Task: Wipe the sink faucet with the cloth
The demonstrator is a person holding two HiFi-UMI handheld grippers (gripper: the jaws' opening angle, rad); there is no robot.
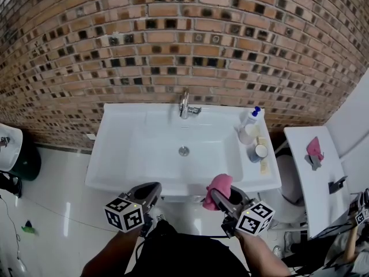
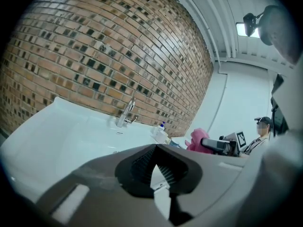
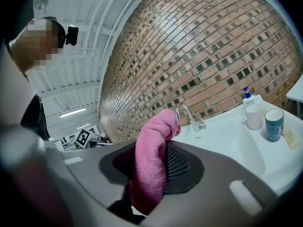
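The right gripper [image 1: 221, 197] is clamped on the pink cloth [image 1: 219, 184]; the cloth stands up out of its jaws and also hangs down below them. The left gripper [image 1: 147, 193] has its jaws together at the tips, with nothing between them. Both grippers are just in front of the front edge of the white sink [image 1: 113, 154], well apart from each other. The faucet [image 1: 184, 104] stands at the middle of the back edge, far from the cloth. A pump bottle [image 1: 249, 120] and a cup [image 1: 259, 152] stand along the right edge.
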